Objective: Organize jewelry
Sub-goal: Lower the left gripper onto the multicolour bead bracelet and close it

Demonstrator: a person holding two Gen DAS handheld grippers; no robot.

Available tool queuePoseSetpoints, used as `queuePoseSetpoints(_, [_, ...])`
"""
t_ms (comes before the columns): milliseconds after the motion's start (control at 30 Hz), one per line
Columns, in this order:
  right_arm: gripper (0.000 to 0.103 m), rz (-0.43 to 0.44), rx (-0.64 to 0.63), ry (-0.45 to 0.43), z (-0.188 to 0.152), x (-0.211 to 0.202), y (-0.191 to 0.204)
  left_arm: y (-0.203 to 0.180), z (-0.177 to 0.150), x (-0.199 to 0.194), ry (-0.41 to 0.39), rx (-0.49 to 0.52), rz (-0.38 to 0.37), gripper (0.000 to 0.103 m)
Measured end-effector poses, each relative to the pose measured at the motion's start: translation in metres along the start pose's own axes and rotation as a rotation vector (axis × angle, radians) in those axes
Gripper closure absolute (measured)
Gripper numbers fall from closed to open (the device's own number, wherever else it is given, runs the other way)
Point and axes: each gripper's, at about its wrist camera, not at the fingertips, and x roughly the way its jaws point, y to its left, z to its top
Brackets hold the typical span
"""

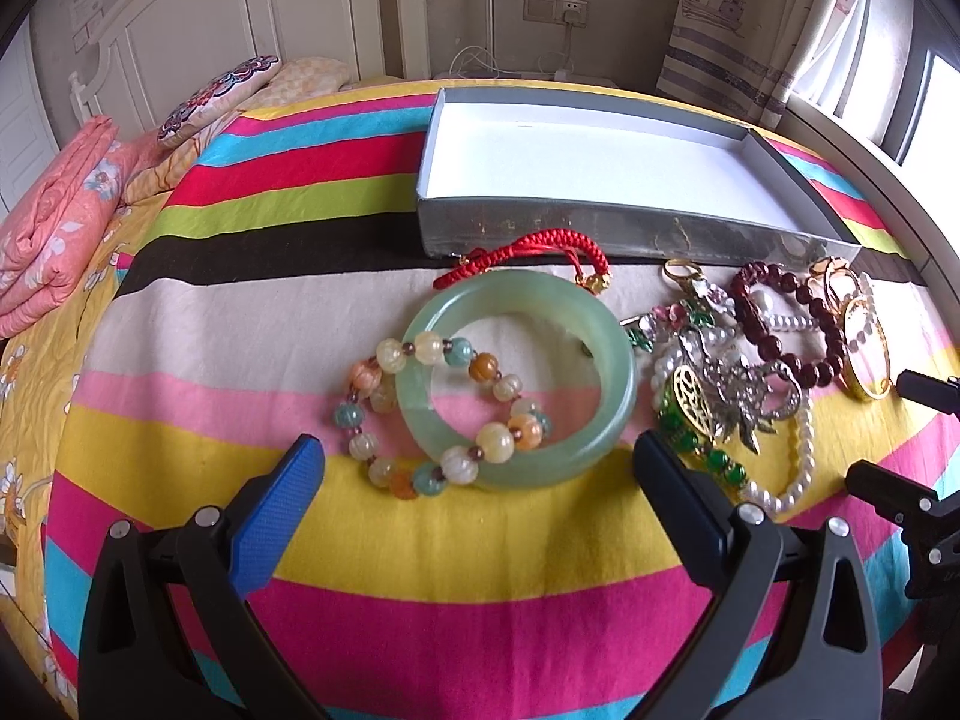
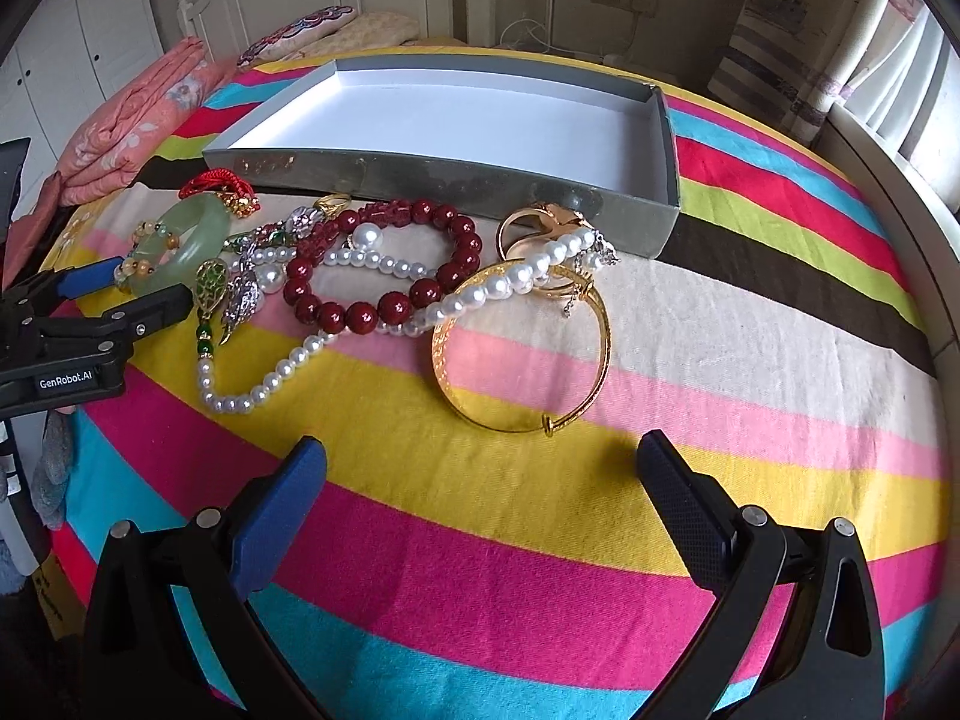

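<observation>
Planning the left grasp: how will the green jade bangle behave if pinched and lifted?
The jade bangle looks like a thick, glossy solid ring: probably rigid, slick, heavy for its size. The multicolour bead bracelet is draped across it, so it may drag along. Left gripper is open in front of it.

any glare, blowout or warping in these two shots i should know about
Left wrist view: the window at the right edge is blown out white, and fisheye warping bulges the striped bedspread and bends the grey box. Right wrist view: the same bulge, daylight washing out the curtain top right, and soft shadows beneath the open right gripper.
</observation>
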Motion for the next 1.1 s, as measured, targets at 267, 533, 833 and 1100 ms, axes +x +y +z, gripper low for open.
queuePoseSetpoints(267, [0.004,0.037,0.011,-0.081,-0.011,-0.022,-0.004,0.003,-0.016,-0.012,0.013,0.025,-0.025,0.002])
queuePoseSetpoints(533, [0.004,-0.011,0.074,-0.329,-0.02,-0.074,-0.025,0.002,-0.033,-0.039,-0.058,0.056,0.006,0.002])
queuePoseSetpoints(833, [0.004,-0.117,0.08,-0.169,-0.003,-0.032,-0.031,0.014,-0.005,-0.04,-0.077,0.043,-0.003,0.007])
queuePoseSetpoints(1100, [0.016,-0.003,0.059,-0.165,0.017,-0.022,-0.034,0.05,-0.01,-0.044,-0.082,-0.045,-0.045,0.012])
